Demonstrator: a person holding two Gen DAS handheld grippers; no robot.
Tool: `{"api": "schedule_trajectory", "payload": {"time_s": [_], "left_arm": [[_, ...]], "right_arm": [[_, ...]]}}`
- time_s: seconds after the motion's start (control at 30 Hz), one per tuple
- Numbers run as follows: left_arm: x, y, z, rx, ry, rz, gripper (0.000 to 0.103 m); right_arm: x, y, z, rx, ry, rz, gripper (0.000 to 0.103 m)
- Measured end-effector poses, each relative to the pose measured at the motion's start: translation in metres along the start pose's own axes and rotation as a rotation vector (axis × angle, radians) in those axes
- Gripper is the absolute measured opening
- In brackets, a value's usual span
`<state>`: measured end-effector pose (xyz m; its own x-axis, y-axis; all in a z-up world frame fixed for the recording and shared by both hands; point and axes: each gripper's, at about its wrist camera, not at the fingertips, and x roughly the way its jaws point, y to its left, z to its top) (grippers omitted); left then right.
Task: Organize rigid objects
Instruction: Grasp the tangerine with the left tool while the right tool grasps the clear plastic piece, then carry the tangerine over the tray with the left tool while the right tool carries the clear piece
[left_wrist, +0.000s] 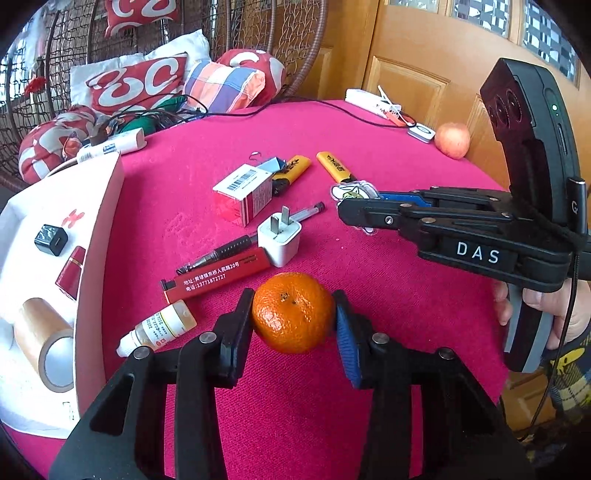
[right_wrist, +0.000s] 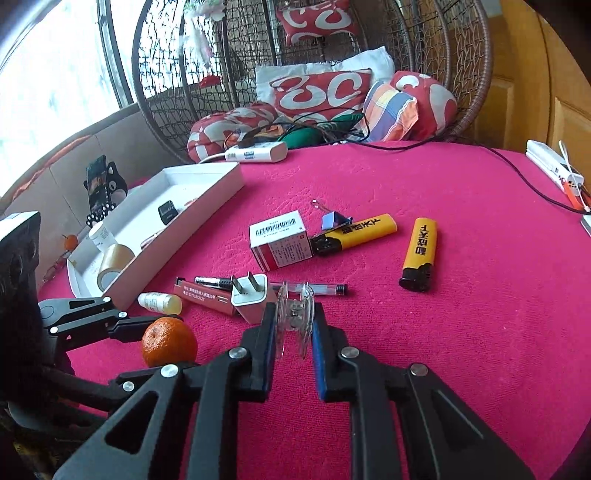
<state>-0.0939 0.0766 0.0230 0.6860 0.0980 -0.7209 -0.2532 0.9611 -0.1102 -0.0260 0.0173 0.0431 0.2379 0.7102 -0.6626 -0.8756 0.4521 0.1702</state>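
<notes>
Pink-covered bench (right_wrist: 443, 332): white tray (right_wrist: 207, 206) far left holds tape roll (right_wrist: 112, 264) and black cube. Left gripper (left_wrist: 293, 314) fingers clamp the mandarin (left_wrist: 293, 312), near centre. Right gripper (right_wrist: 294, 325) fingers clenched on a clear plastic clip (right_wrist: 294, 317), near the white charger plug (right_wrist: 251, 295).

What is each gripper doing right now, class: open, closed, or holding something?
Left gripper: closed on the orange mandarin.
Right gripper: closed on a clear plastic clip.
</notes>
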Motion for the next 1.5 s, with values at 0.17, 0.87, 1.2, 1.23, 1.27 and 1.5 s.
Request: {"api": "schedule_trajectory", "payload": {"time_s": [0.17, 0.87, 1.2, 1.23, 1.27, 1.5], "left_arm": [[-0.012, -0.002, 0.001, -0.007, -0.027, -0.006, 0.041], [-0.052, 0.015, -0.001, -0.052, -0.13, 0.02, 0.041], [-0.07, 0.033, -0.001, -0.096, -0.18, 0.031, 0.041], [-0.072, 0.034, -0.001, -0.101, -0.185, 0.032, 0.041], [-0.074, 0.037, -0.001, -0.106, -0.191, 0.034, 0.041], [-0.085, 0.055, -0.002, -0.152, -0.223, 0.05, 0.041]], "right_arm": [[-0.026, 0.006, 0.009, 0.002, -0.071, 0.001, 0.016], [-0.047, 0.031, 0.02, -0.019, -0.158, 0.02, 0.016], [-0.047, 0.038, 0.025, -0.015, -0.168, 0.028, 0.016], [-0.047, 0.04, 0.025, -0.015, -0.168, 0.028, 0.016], [-0.047, 0.04, 0.026, -0.017, -0.167, 0.03, 0.016], [-0.044, 0.047, 0.031, -0.027, -0.166, 0.035, 0.016]]}}
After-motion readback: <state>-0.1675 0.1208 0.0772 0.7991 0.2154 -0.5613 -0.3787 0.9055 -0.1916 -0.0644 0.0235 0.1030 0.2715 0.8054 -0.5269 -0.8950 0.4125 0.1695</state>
